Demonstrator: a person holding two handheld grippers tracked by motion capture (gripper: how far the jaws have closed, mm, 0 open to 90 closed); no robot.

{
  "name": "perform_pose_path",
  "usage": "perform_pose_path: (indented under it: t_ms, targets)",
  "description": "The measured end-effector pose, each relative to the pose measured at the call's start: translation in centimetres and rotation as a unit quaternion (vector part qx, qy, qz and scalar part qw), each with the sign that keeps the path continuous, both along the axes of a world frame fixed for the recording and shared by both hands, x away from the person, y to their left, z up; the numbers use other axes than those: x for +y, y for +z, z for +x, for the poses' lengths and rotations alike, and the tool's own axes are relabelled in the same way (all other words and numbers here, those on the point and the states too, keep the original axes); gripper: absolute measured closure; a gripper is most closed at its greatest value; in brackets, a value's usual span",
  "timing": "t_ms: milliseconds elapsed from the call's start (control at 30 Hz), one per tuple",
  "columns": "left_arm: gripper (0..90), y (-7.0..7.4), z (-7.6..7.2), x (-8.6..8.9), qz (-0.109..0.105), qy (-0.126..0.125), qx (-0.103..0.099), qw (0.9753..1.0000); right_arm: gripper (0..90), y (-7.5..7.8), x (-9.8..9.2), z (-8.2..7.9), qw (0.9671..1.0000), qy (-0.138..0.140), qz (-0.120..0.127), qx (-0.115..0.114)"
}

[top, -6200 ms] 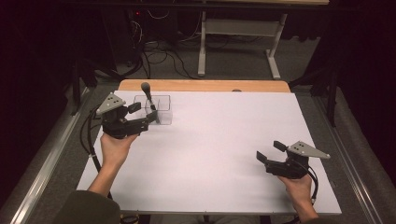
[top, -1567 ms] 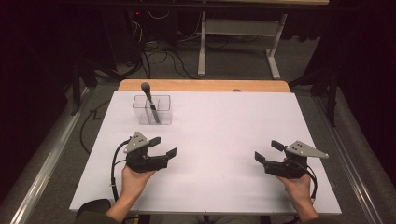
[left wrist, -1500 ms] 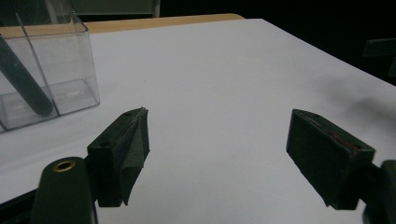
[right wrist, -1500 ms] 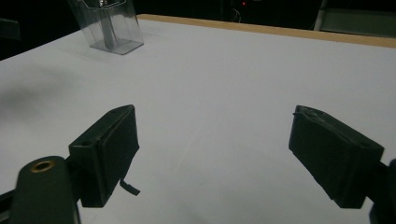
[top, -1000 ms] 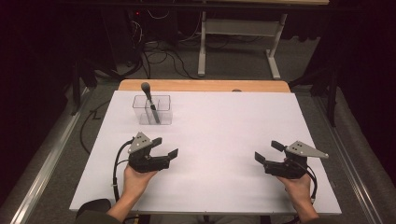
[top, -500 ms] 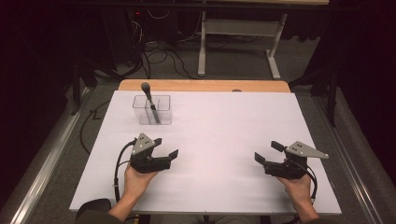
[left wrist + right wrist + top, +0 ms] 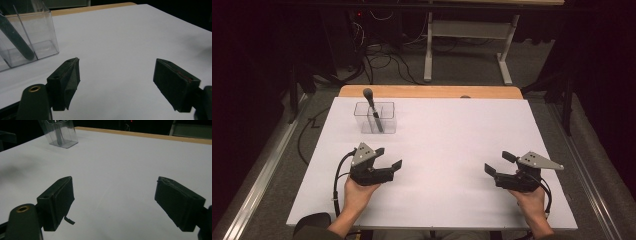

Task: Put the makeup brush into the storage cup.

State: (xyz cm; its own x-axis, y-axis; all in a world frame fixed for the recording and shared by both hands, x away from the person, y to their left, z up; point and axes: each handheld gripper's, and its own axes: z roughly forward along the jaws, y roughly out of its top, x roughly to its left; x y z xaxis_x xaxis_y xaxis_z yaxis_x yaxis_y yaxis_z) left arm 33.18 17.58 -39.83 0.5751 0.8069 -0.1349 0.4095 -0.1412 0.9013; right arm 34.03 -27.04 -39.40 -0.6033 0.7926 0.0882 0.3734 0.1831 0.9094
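A clear plastic box stands at the back left of the white table, with a dark, round-headed tool leaning inside it. In the left gripper view the box and the tool sit just ahead at upper left. My left gripper rests near the front left, open, with nothing between its jaws. At the front right my right gripper is open and empty too. In the right gripper view the box stands far off at top left.
A wooden strip runs along the table's far edge. Beyond it are a metal desk frame and cables on the floor. A metal rail lies along the floor at the left.
My left gripper has drawn back from beside the box to the front left of the table and edged slightly right. The right gripper has stayed where it was.
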Motion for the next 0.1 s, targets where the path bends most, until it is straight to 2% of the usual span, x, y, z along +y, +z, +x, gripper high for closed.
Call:
perform_pose_path:
  t_ms: [100]
  targets:
    - [21.6, -0.03, 0.07, 0.06, 0.001, 0.001, 0.002, 1.0, 17.4, 0.01, -0.05, 0.02, 1.0, -0.001, 0.003, 0.001]
